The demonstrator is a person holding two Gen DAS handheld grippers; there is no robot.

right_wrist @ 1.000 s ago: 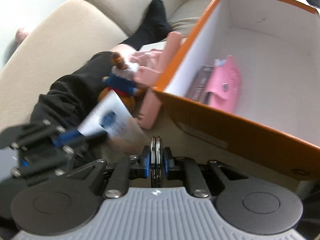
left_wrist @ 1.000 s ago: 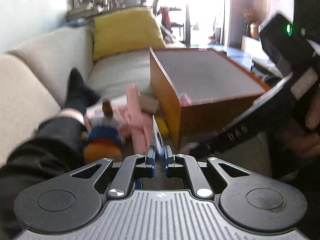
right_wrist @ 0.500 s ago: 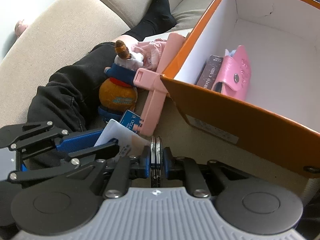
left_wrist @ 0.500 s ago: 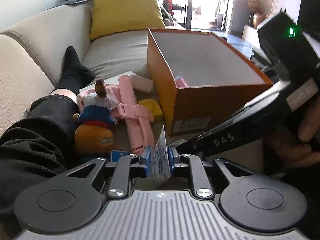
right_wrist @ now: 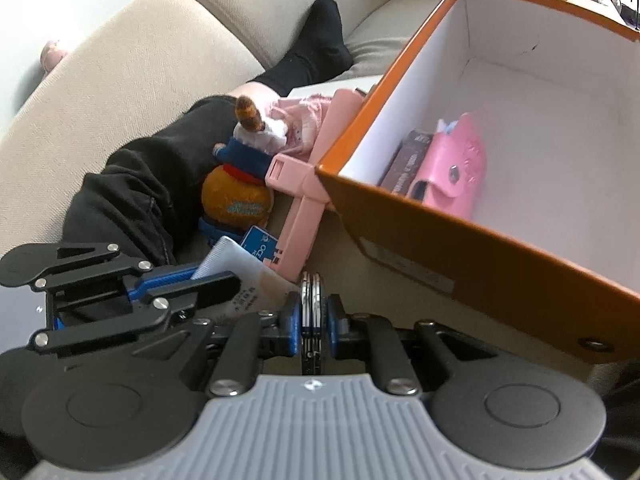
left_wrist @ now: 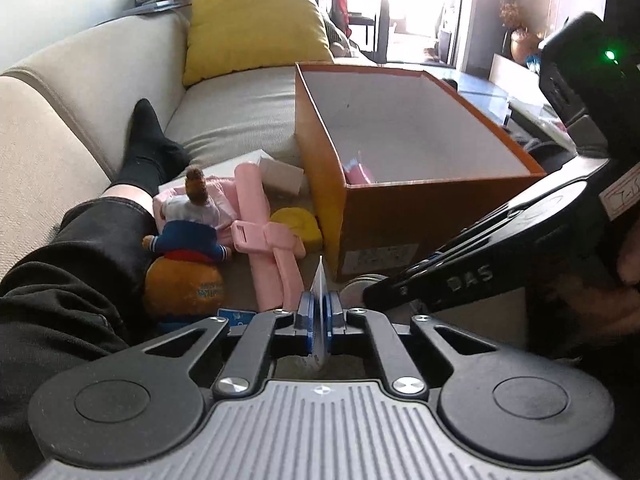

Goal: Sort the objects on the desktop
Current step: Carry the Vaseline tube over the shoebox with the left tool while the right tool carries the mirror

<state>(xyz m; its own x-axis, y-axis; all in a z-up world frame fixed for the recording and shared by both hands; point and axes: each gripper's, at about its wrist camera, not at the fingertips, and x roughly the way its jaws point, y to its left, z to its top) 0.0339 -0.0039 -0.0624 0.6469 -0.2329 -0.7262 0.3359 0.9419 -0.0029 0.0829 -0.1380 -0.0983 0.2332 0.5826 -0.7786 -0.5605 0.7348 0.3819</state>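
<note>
Your left gripper [left_wrist: 319, 312] pinches a thin, light, bendy card [left_wrist: 320, 280] low centre, right gripper [right_wrist: 311, 312] clamps a slick metal disc [right_wrist: 311, 292]; hold the edges firmly near the box [left_wrist: 400, 216].

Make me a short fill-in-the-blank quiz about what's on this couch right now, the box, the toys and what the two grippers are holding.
1. The left gripper is shut on a thin white ____.
2. The pink pouch lies inside the ____ cardboard box.
3. The cushion at the far end of the sofa is ____.
4. The right gripper is shut on a flat round metal thing, with the plush toy lying ____ the box.

Missing words: card; orange; yellow; outside
</note>
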